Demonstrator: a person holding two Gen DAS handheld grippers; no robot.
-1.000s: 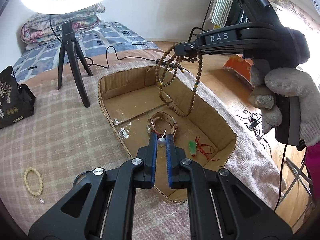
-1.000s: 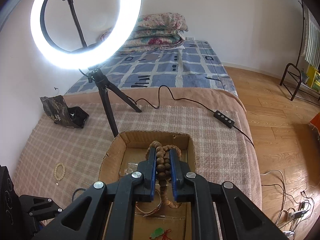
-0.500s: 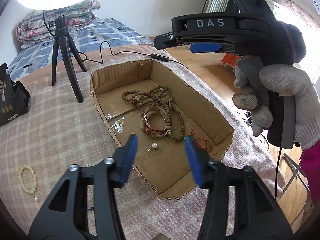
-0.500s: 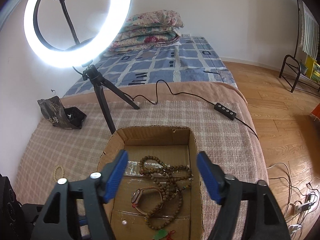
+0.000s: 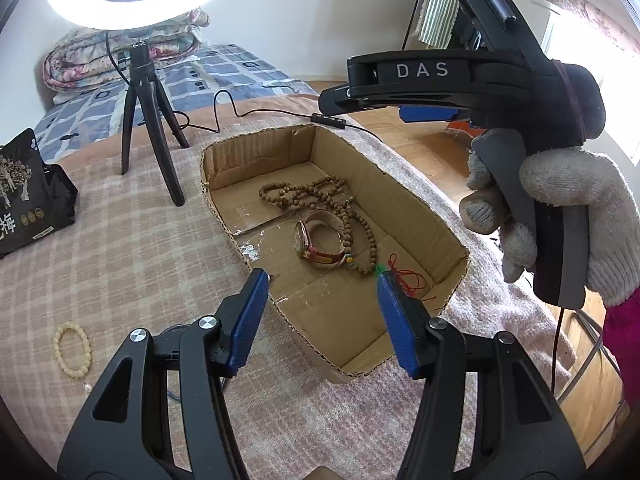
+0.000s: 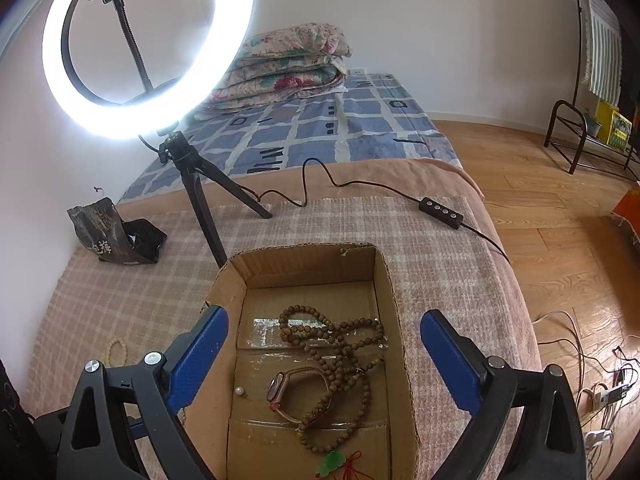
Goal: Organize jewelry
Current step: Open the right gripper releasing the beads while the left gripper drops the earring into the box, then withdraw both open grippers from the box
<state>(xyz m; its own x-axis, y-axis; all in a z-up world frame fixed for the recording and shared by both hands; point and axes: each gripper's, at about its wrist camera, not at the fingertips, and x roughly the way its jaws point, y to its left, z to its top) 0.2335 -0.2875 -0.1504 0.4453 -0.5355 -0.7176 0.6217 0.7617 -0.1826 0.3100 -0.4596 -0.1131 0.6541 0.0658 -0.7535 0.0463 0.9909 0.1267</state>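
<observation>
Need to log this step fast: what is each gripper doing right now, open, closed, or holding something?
Left gripper: open, holding nothing.
Right gripper: jaws opening, nothing between them; the bead necklace lies in the cardboard box.

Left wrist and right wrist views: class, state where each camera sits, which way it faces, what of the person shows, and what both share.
Left wrist: sits on the left gripper, angled down over the cardboard box; a gloved hand holding the right gripper shows.
Right wrist: sits on the right gripper, jaws opening and empty, angled down over the box toward the ring light; no body part shows.
Shared: box, wooden bead necklace, watch, cream bracelet, ring light.
</observation>
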